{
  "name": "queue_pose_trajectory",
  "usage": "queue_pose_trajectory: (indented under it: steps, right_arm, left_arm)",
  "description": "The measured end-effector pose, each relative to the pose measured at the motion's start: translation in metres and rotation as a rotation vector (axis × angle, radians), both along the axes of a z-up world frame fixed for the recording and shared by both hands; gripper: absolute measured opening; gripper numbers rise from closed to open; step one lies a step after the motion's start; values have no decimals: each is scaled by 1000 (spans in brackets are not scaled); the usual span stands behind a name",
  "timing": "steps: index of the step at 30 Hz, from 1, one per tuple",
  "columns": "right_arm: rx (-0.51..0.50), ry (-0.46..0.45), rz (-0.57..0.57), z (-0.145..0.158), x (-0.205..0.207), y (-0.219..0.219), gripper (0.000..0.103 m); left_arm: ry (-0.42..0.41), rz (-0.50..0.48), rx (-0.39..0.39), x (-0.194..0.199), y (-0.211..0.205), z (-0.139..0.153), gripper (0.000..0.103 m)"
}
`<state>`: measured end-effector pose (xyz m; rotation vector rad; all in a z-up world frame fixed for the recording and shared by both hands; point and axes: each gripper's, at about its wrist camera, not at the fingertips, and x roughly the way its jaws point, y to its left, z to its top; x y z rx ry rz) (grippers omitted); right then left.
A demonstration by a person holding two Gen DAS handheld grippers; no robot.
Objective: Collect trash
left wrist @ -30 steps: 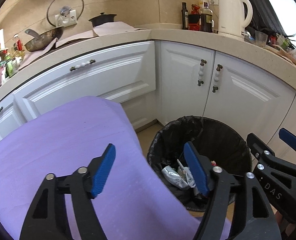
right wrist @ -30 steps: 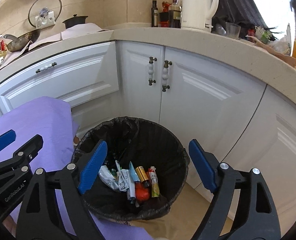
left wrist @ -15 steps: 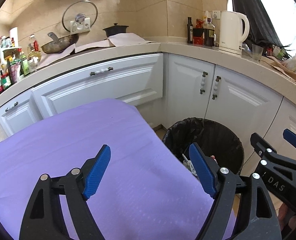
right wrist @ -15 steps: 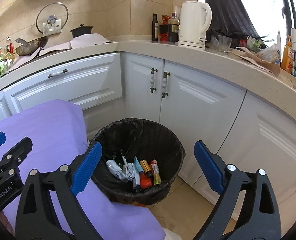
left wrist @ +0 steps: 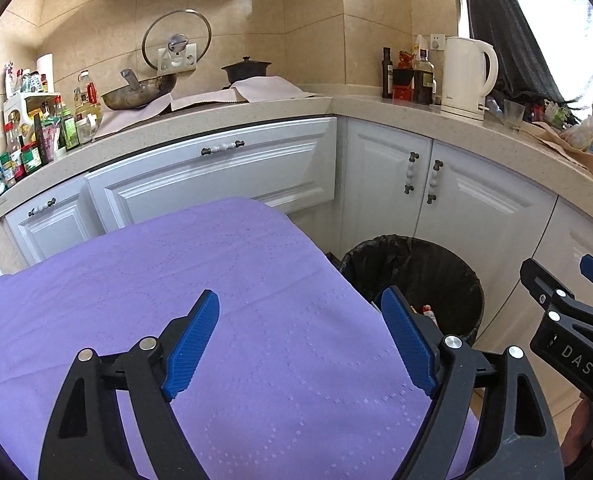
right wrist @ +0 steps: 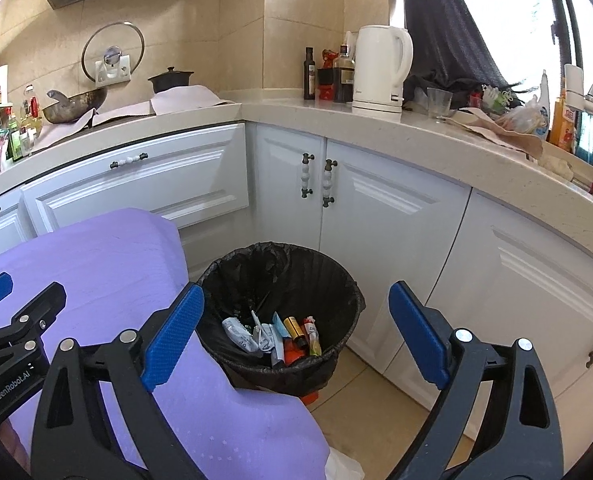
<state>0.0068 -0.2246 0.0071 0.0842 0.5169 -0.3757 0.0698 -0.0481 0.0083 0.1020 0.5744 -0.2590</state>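
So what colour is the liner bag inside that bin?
Black; the liner bag shows best in the right wrist view.

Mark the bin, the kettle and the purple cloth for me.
bin [right wrist: 348,280], right wrist view, bagged rim at right
kettle [right wrist: 376,72], right wrist view, white body
purple cloth [left wrist: 176,272], left wrist view, flat top

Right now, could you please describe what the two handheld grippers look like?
Both the left gripper and right gripper have black skeletal frames with triangular cutouts, silver pivot bolts and ribbed blue pads. White lettering marks their sides: "GenRobot.AI" on the left, "DAS" on the right.
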Motion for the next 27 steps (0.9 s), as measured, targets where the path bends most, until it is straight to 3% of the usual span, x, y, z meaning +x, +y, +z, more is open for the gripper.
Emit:
queue_pose_trajectory:
  steps: [27]
  right_arm:
    - [-7, -13, -8, 8, -8, -1, 92]
  left_arm:
    - [-8, -14, -19, -9, 3, 2, 81]
